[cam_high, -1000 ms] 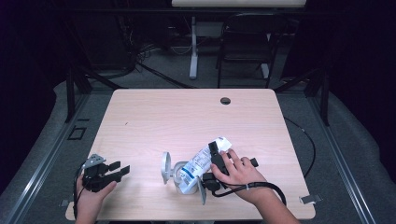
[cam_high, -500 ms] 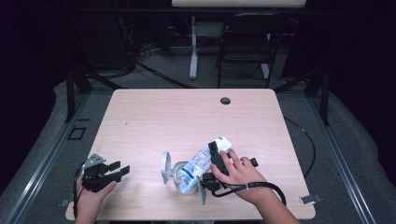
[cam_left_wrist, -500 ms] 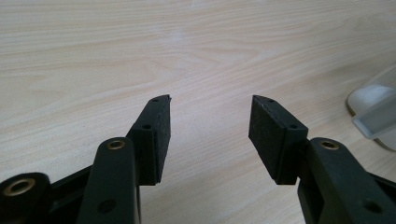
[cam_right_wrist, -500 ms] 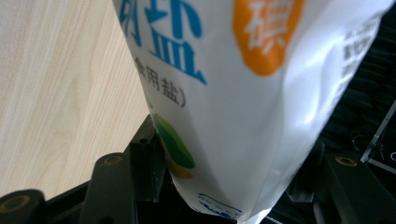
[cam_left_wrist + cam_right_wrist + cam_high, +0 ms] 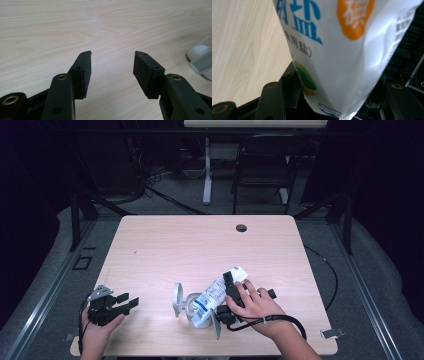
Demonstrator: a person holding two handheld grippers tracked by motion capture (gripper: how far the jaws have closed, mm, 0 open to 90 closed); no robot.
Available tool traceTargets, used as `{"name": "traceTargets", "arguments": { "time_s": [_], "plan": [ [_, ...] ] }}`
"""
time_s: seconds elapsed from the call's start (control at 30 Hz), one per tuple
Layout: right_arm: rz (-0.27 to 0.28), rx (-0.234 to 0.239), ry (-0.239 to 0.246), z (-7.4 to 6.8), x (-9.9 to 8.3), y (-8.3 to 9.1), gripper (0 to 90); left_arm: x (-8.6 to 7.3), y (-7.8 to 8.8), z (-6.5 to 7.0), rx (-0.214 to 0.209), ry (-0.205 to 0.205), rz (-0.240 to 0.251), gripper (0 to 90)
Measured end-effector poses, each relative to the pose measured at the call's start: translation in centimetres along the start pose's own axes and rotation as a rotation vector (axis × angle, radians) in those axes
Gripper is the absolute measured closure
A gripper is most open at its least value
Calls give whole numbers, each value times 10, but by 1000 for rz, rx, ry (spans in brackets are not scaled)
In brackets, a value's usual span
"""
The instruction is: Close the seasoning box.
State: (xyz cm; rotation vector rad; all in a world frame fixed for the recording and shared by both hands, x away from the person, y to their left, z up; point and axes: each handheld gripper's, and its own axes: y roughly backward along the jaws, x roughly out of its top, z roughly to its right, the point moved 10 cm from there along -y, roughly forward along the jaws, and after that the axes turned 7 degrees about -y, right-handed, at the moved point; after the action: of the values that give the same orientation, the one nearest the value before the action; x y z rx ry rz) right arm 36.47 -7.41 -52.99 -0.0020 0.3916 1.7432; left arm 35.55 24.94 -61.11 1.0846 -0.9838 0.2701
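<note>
A white salt bag (image 5: 211, 295) with blue print lies slanted on the wooden table (image 5: 200, 245) near its front edge. My right gripper (image 5: 232, 282) is shut on the bag, and a hand lies over the gripper. In the right gripper view the salt bag (image 5: 332, 50), with blue characters and an orange spot, stands between the black jaws of my right gripper (image 5: 337, 82). A clear container (image 5: 184, 304) with a pale round end lies on its side at the bag's lower end. My left gripper (image 5: 129, 301) is open at the front left, and the left gripper (image 5: 112, 65) holds nothing.
A small dark hole (image 5: 241, 227) sits near the table's far edge. A chair (image 5: 265, 160) and a desk leg stand behind the table on the grey floor. The clear container's edge (image 5: 200, 62) shows to the right of the left gripper's jaws.
</note>
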Motion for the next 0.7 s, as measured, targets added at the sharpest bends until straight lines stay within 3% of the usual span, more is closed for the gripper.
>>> {"name": "traceTargets", "arguments": {
  "time_s": [0.7],
  "plan": [
    [4,1,8,1,0,0,428,0,0,0,1,5,5,490]
  ]
}}
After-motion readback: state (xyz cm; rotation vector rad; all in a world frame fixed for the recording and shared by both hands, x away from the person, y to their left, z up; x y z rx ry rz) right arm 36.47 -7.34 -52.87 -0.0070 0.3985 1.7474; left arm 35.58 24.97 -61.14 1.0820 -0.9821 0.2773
